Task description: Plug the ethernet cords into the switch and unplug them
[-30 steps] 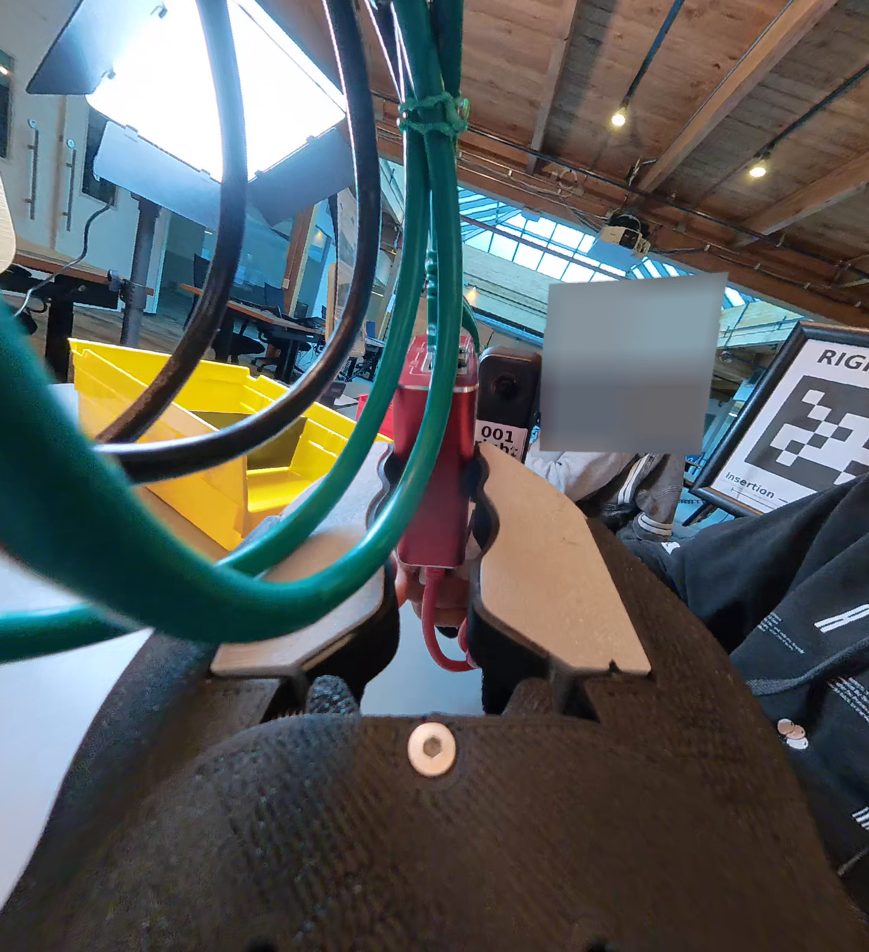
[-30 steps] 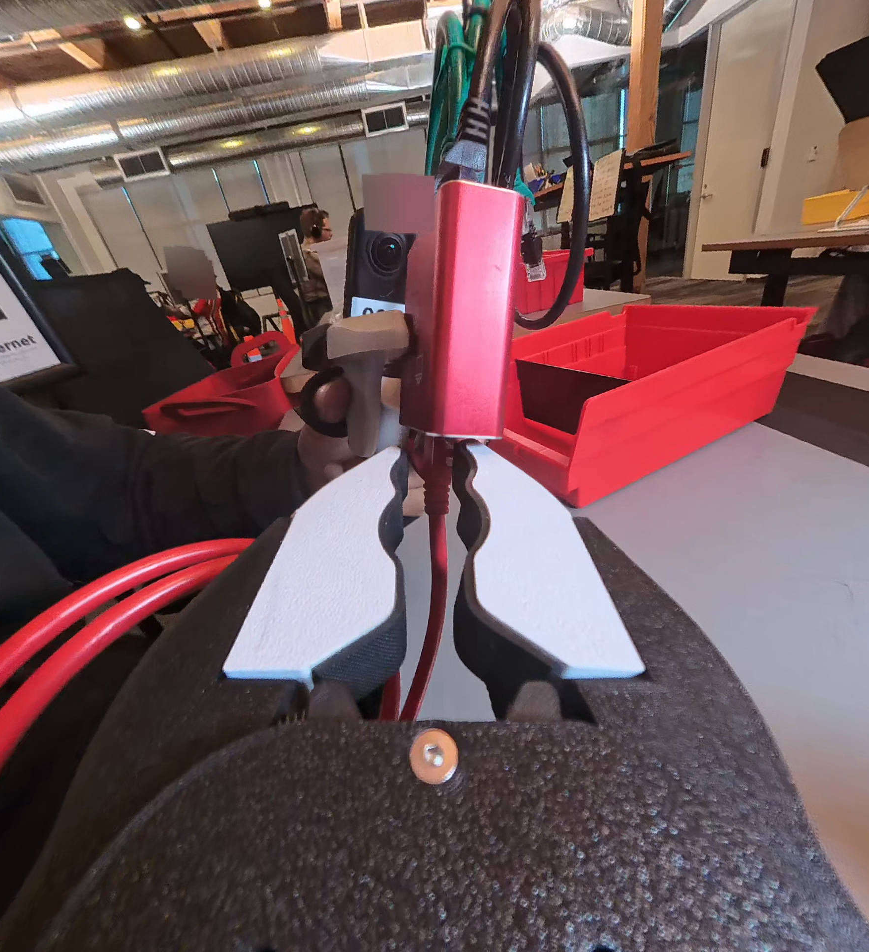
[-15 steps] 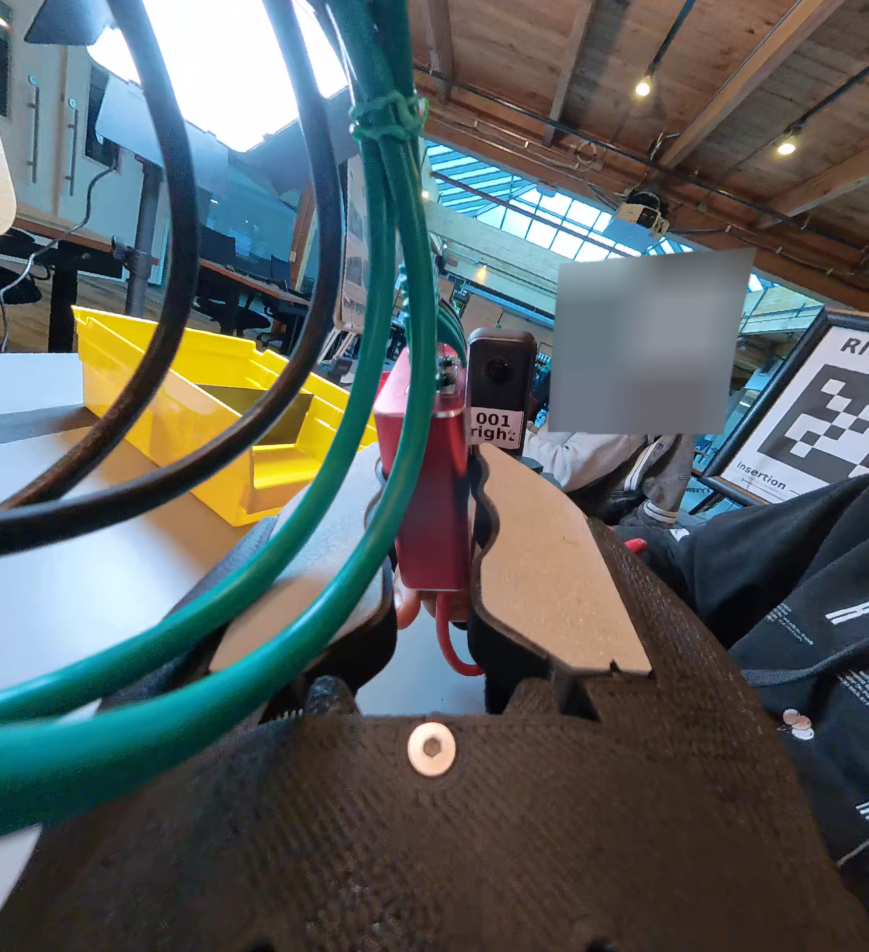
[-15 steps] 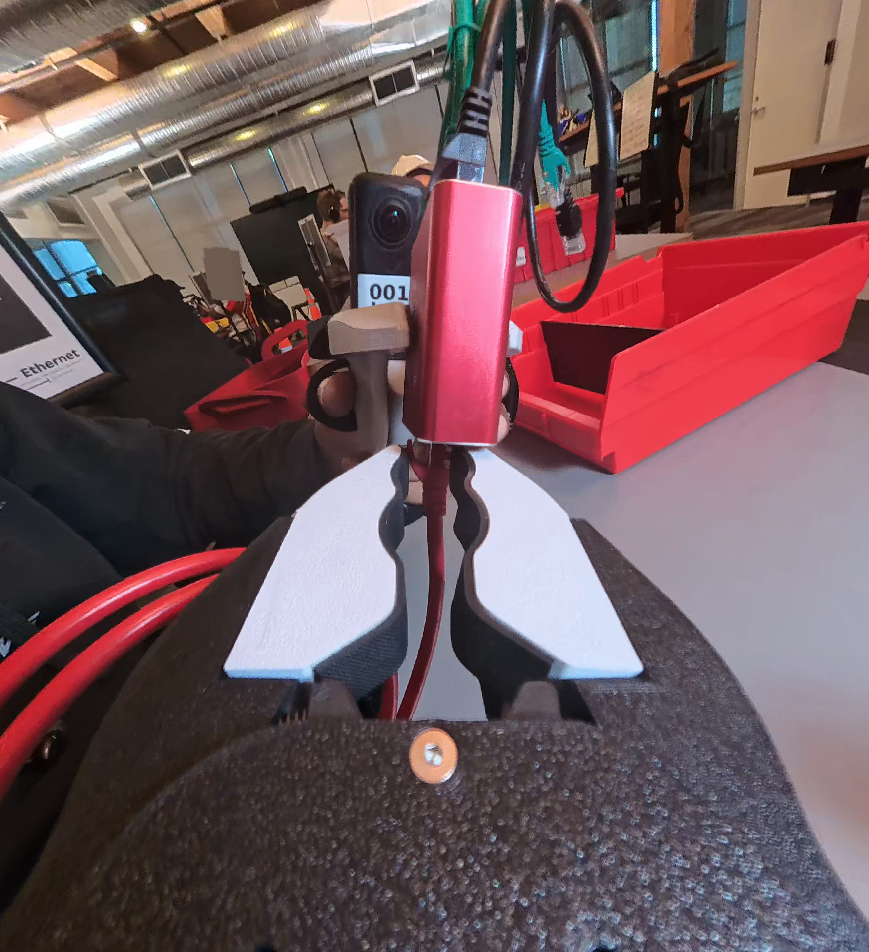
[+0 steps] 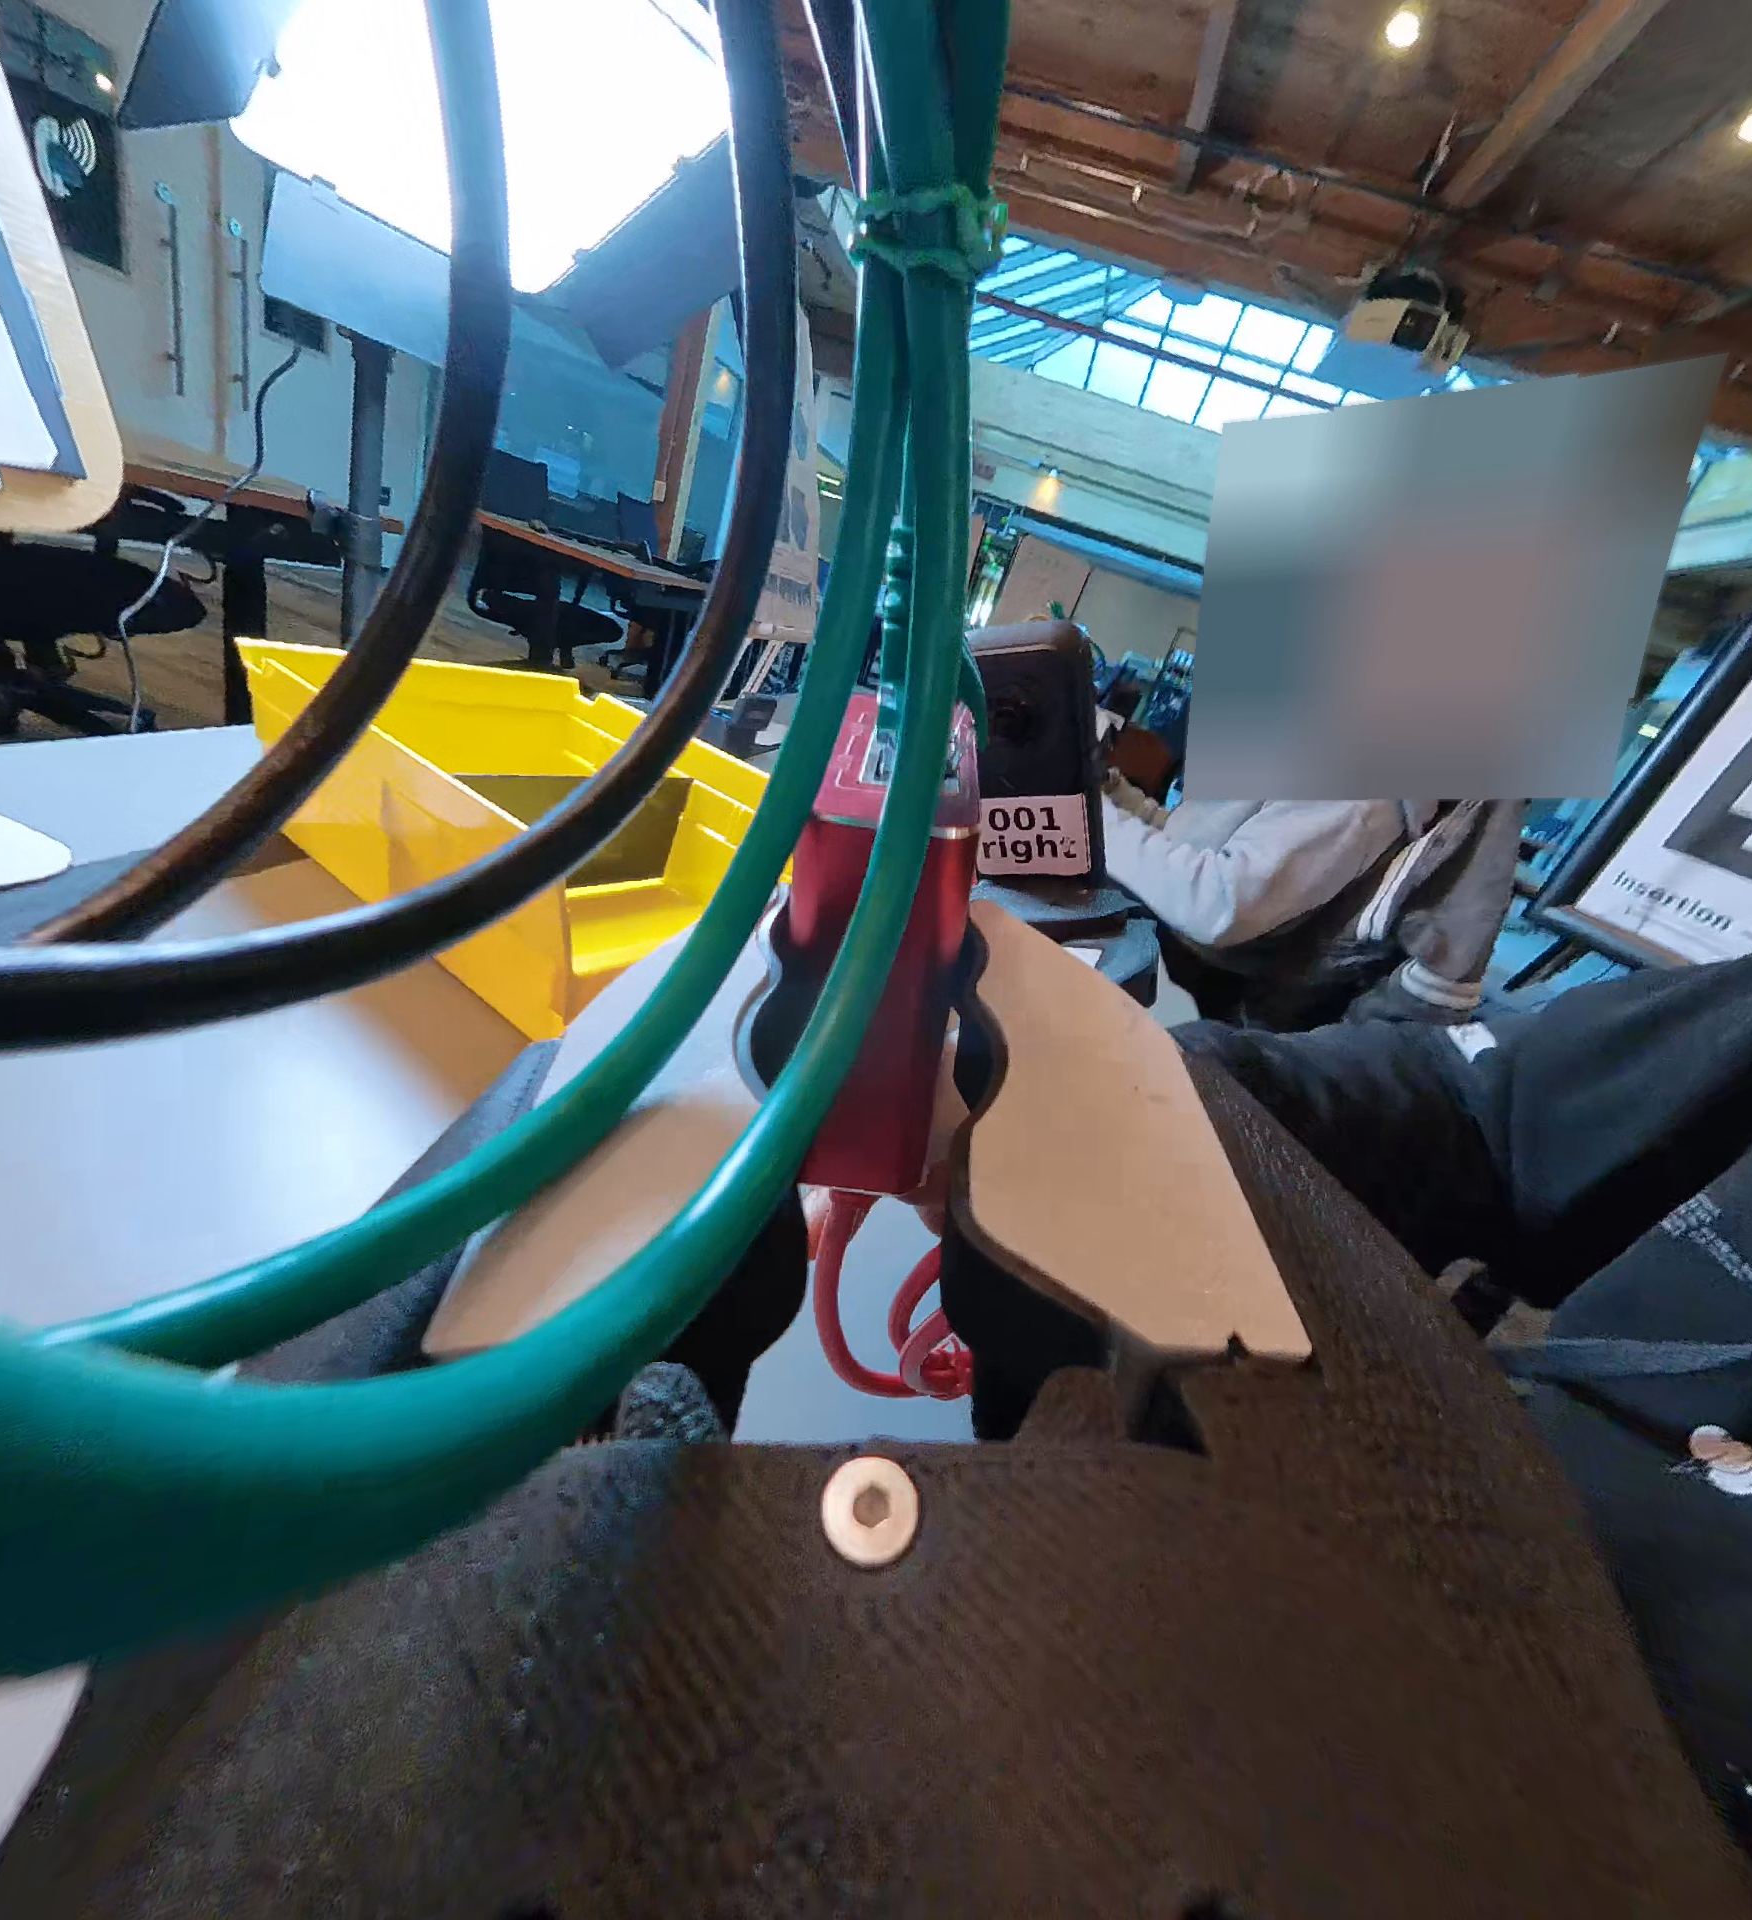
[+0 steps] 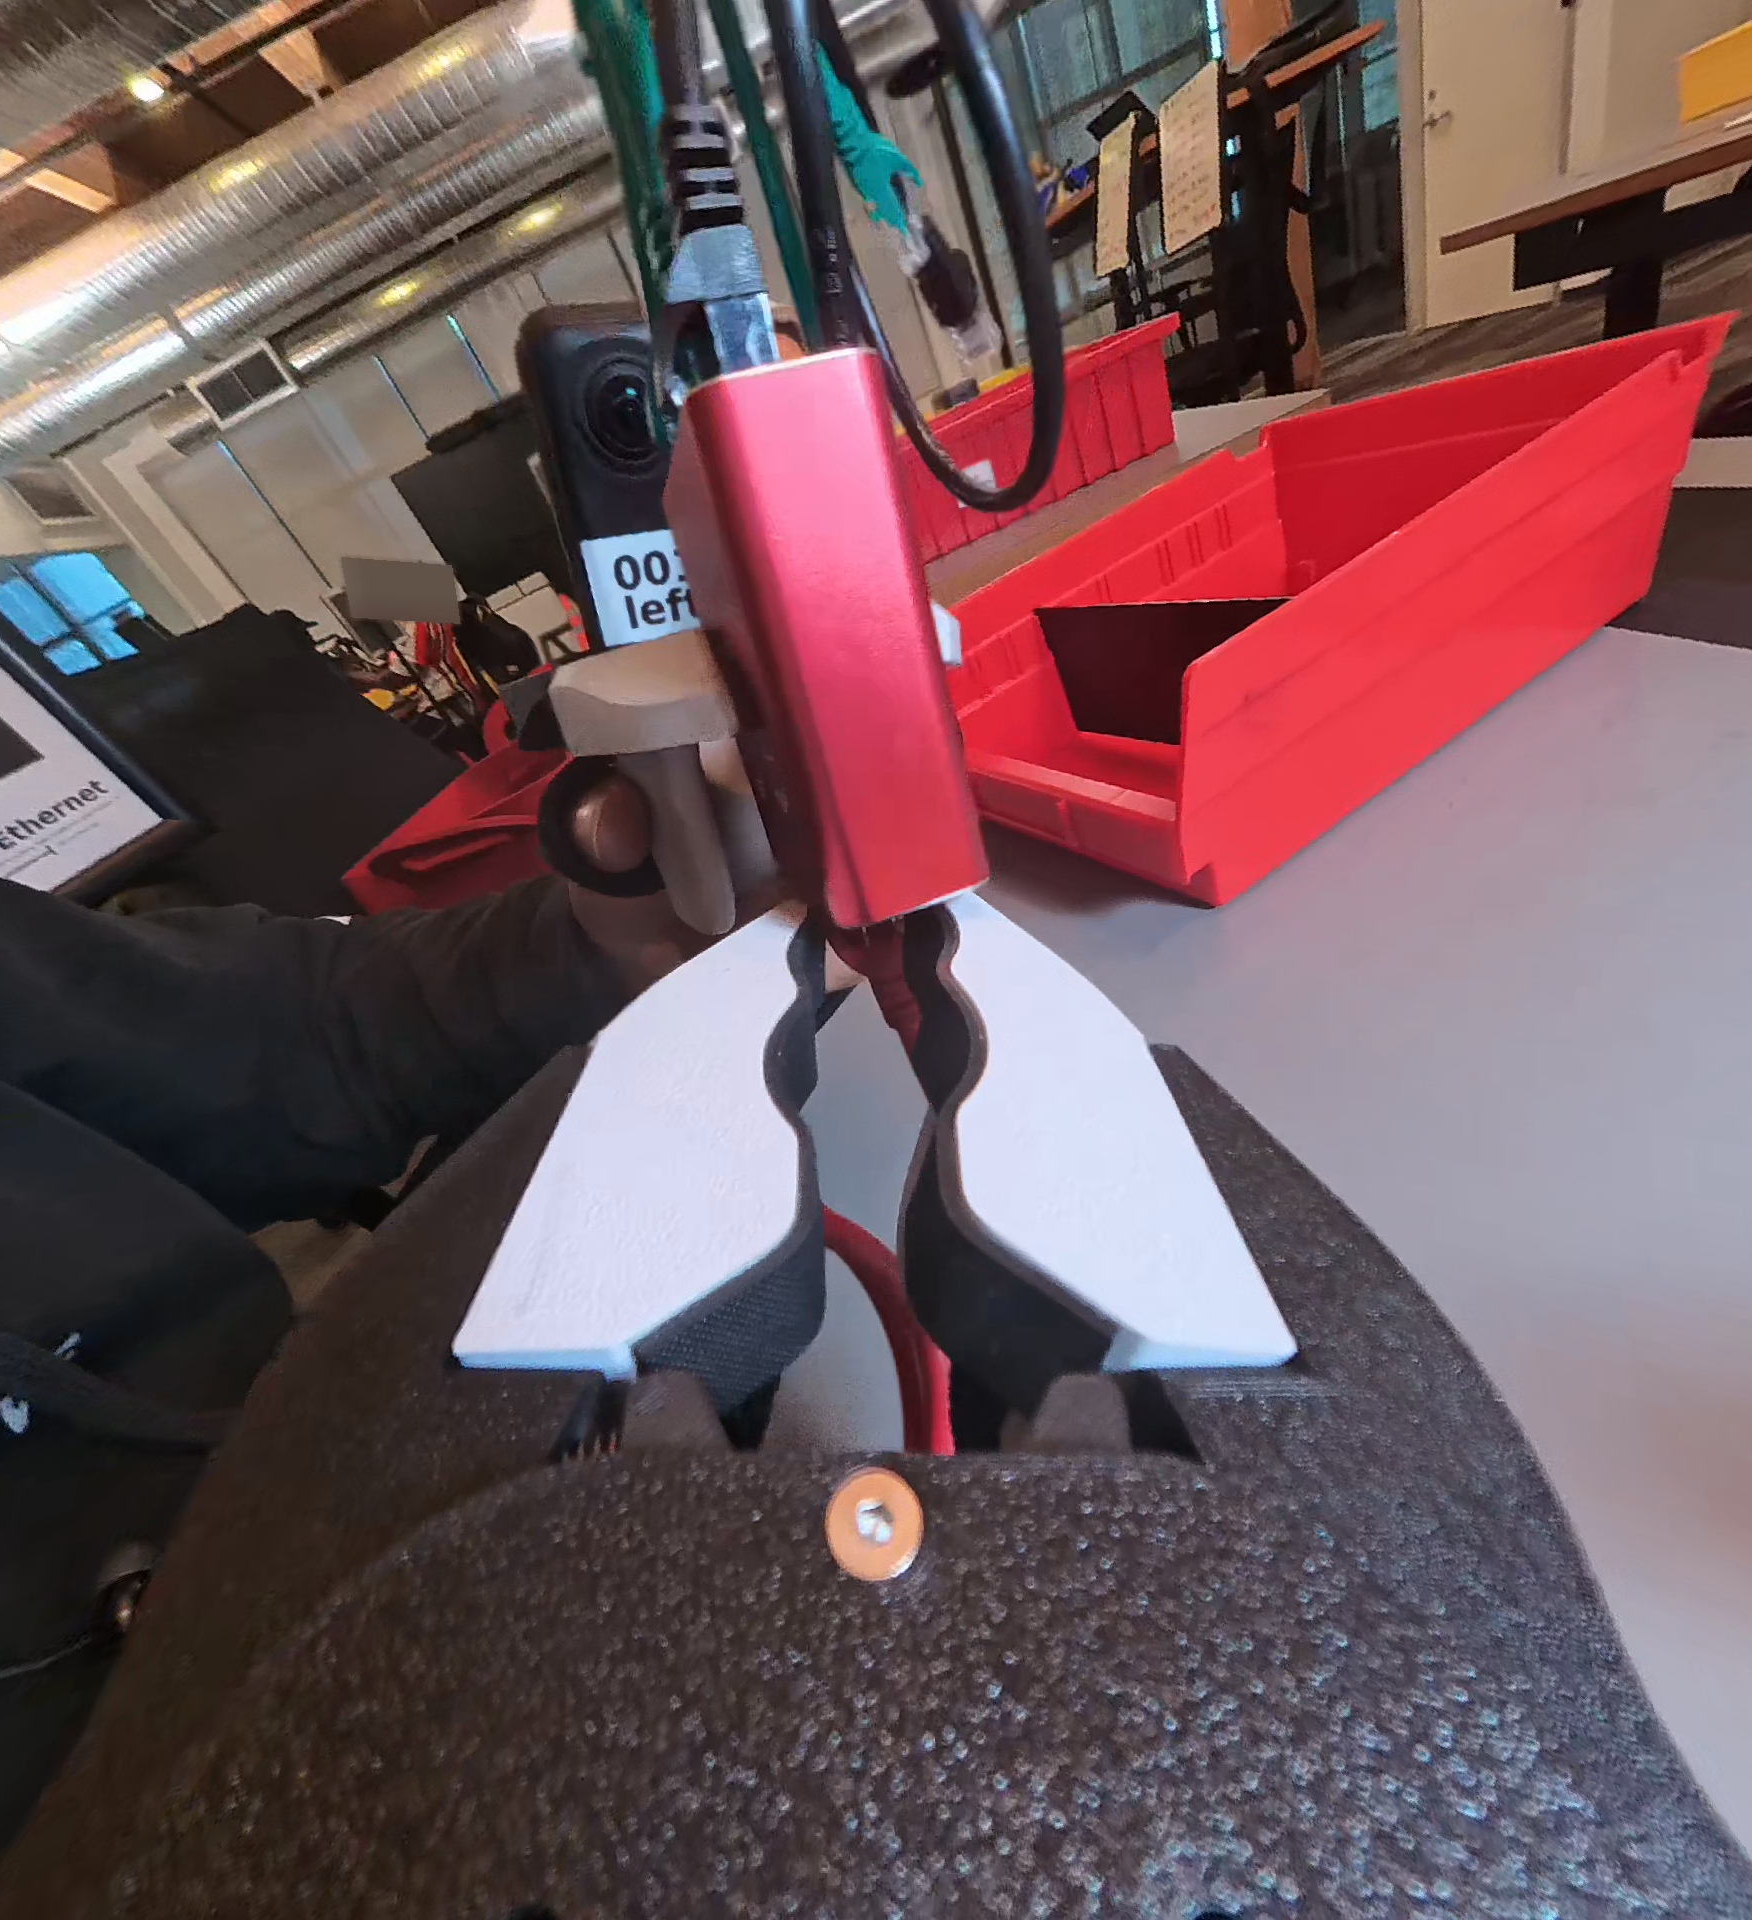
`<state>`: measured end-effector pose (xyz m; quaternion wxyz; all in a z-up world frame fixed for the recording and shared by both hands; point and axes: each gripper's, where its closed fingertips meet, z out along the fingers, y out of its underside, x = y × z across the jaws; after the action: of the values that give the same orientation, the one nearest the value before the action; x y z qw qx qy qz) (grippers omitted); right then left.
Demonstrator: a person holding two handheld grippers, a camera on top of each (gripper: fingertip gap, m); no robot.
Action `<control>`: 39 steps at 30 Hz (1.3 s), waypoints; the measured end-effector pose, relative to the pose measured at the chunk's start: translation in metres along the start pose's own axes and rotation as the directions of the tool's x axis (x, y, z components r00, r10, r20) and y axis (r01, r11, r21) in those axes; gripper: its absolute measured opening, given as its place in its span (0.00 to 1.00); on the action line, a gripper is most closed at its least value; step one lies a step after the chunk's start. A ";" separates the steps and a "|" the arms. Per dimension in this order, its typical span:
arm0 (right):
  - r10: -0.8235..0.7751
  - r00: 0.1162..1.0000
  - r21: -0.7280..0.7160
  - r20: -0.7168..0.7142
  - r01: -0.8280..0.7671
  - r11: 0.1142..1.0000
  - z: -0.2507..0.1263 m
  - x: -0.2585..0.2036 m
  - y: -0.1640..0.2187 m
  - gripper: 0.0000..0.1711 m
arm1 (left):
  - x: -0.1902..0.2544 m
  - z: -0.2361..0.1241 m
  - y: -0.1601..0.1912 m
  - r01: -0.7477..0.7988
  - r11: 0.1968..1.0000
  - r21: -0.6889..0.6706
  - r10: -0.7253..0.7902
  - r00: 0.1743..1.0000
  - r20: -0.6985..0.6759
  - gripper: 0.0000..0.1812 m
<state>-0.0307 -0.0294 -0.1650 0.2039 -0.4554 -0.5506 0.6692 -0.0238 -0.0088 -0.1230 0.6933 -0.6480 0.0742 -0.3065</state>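
While we hold both grippers level above the grey table (image 6: 1474,935), each points at the other with the red switch (image 5: 877,997) upright between them. Our left gripper (image 5: 867,1049) has its fingers closed onto the body of the switch, one wavy pad on each side. Our right gripper (image 6: 877,971) comes in from the opposite side, its fingers narrowed around the red cord (image 6: 893,997) just under the switch's lower end; the tips look pressed on the cord's boot, though we cannot see the contact itself. In the right wrist view the left gripper (image 6: 747,727) sits behind the switch, with our hand (image 6: 607,831) on its handle and a black sleeve (image 6: 280,1018) trailing left. A black cord (image 6: 706,208) is plugged into the top of the switch; green cords (image 5: 893,520) also rise from there, but we cannot make out which ports they fill. One green plug (image 6: 877,177) hangs loose near the top edge. Cord loops run out of frame on the left and block much of the left wrist view. A yellow bin (image 5: 498,790) and a red bin (image 6: 1371,644) rest on the table beyond
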 end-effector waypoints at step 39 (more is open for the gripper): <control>-0.142 0.981 0.011 -0.130 0.145 0.989 -0.004 0.017 -0.005 0.07 | 0.031 -0.012 -0.043 0.049 0.977 0.205 -0.020 0.989 -0.145 0.14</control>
<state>-0.0370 -0.0120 -0.1666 0.2914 -0.4549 -0.5608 0.6274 -0.0190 -0.0343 -0.0755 0.7449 -0.5496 0.0796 -0.3699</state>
